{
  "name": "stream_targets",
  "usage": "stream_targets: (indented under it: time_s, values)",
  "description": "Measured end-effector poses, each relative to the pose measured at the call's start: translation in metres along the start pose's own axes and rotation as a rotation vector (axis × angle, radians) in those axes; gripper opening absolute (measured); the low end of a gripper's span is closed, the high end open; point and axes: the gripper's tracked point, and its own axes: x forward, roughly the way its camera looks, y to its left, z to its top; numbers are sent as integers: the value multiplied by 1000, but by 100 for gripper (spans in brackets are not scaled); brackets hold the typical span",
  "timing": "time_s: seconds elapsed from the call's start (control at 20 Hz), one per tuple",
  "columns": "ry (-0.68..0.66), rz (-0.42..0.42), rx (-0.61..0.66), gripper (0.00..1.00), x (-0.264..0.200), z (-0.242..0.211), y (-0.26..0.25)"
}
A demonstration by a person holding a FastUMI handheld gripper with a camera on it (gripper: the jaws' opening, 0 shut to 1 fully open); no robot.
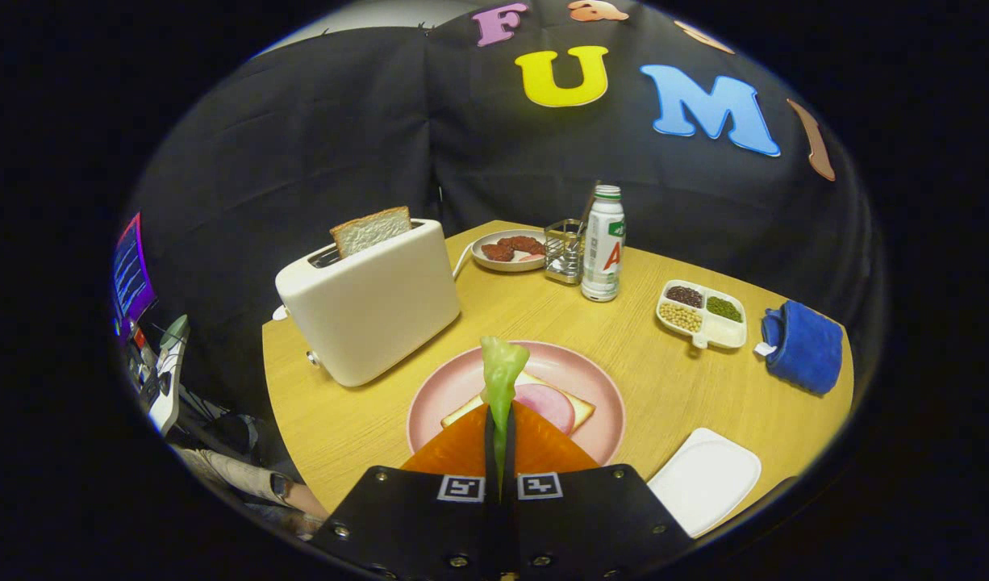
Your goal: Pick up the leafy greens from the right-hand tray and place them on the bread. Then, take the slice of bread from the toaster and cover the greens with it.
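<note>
The gripper [500, 452] sits at the lower centre of the frame with its fingers pressed together on the leafy greens [501, 373], a pale green leaf that sticks up from between the tips. It is held over the pink plate [599, 403] in the middle of the frame, where the bread [579, 411] lies flat with a round slice of ham [547, 401] on top. The white tray [704, 476] at the lower right of the frame carries no greens, so the pick-up looks done and the leaf appears to be on its way to the bread — it is not yet lying on it. Left to do, as I judge it: lay the leaf on the ham and bread, let go, then fetch the slice of bread [371, 229] that stands upright in the slot of the cream toaster [373, 311] at the centre left and set it over the greens. As for writing, the white bottle [603, 242] at the upper centre of the bench [648, 371] shows a large red "A" on its label — the smaller print is too fine to read.
</note>
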Motion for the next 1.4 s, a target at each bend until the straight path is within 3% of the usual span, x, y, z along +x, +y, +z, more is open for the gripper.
stream_targets:
  time_s: [0.25, 0.45, 0.55, 0.6, 0.65, 0.8, 1.15, 1.4]
  values:
    - [46, -36, -26, 1, 37, -5, 0]
    - [40, -84, -37, 14, 44, -2, -10]
    - [46, -92, -47, 36, 43, -2, -11]
    - [46, -110, -56, 60, 42, -2, -15]
    - [37, -127, -68, 65, 41, 1, -18]
    - [-18, -167, -101, 100, 37, 14, -22]
    - [-149, -159, -169, 100, 19, 67, 18]
    - [-255, -88, -162, 99, 19, 111, 73]
